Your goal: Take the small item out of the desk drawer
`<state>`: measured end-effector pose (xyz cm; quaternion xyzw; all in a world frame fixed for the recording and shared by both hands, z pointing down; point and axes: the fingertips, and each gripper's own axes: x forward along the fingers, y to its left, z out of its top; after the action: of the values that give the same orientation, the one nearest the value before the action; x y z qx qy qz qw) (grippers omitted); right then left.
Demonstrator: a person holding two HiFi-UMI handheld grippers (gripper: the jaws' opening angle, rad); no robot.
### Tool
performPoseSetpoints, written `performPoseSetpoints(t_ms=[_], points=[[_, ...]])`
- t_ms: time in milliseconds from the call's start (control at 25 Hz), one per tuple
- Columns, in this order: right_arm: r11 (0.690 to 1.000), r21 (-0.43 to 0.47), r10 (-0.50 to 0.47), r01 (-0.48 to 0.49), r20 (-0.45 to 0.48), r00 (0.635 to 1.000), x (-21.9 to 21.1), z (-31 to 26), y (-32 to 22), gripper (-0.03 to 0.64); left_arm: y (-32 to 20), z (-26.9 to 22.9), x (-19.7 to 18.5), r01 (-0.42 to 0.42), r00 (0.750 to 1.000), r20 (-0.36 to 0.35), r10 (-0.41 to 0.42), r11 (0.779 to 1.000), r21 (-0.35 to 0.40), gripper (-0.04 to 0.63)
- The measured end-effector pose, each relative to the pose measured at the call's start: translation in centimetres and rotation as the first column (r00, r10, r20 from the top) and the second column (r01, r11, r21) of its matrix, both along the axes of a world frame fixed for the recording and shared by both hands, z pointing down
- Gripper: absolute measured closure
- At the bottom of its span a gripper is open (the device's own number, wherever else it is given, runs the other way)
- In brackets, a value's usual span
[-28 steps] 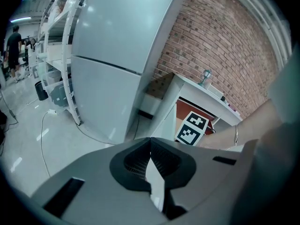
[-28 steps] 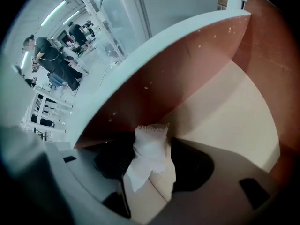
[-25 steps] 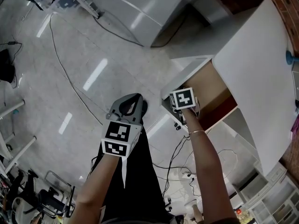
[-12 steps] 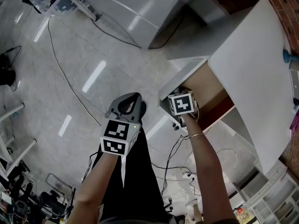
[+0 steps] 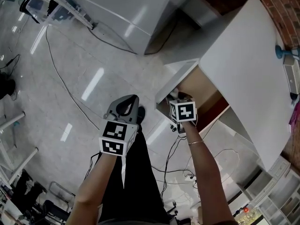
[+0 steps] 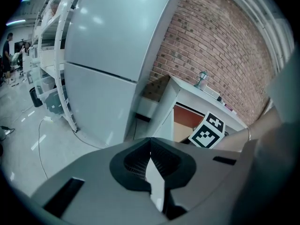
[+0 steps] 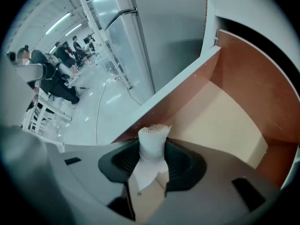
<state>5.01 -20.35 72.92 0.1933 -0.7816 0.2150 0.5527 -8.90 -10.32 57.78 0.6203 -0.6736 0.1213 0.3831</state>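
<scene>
**Step in hand: withdrawal of the grasped item.**

1. The right hand-held gripper [image 7: 151,162] is clenched on the small white item [image 7: 153,138]. The item looks like a soft twist of tissue or gauze with a frayed top. Both pads press on its sides, and its upper end stands clear above the jaws.
2. The item is in these jaws, over the open interior of the desk drawer [image 7: 248,78]. The pale drawer floor shows beyond the jaws. In the head view the gripper sits at the drawer's front end, below the edge of the white bench [image 5: 243,64].
3. The left hand-held gripper [image 6: 151,161] is clenched with nothing between its jaws. It hangs over the floor [image 5: 70,78], well apart from the drawer.

**Next move, as judged:**

- Maintain clamping pressure. The item appears soft and could deform or slip.
- Retract the right hand-held gripper upward and toward the operator.
- Clear the drawer's front wall and the overhanging bench edge before moving sideways.
- The left hand-held gripper has no part in this step.
</scene>
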Motion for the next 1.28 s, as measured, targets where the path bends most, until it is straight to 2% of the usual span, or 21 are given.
performPoseSetpoints(t_ms=[320, 520, 840, 1080, 1280], points=[[0.996, 0.003, 0.087, -0.087, 0.044, 0.995, 0.5, -2.7, 0.4, 0.453, -0.5, -1.2, -0.1, -0.021, 1.000, 0.002, 0.021, 1.000, 0.014, 0.574], [0.991, 0.002, 0.133, -0.134, 0.106, 0.985, 0.3, -5.0, 0.8, 0.453, -1.1, -2.1, 0.0, -0.036, 0.999, 0.001, 0.036, 0.999, 0.028, 0.574], [0.967, -0.025, 0.250, -0.252, 0.239, 0.938, 0.3, -10.1, 1.8, 0.453, -0.9, -3.3, 0.4, -0.066, 0.998, -0.007, 0.066, 0.997, 0.033, 0.574], [0.953, 0.016, 0.286, -0.301, 0.267, 0.920, 1.3, -13.5, 2.0, 0.453, -1.3, -4.8, 0.6, -0.108, 0.994, 0.008, 0.108, 0.993, 0.046, 0.574], [0.937, 0.024, 0.323, -0.349, 0.327, 0.888, 0.9, -16.5, 2.8, 0.453, -1.4, -6.0, 0.6, -0.154, 0.988, 0.030, 0.152, 0.986, 0.057, 0.574]])
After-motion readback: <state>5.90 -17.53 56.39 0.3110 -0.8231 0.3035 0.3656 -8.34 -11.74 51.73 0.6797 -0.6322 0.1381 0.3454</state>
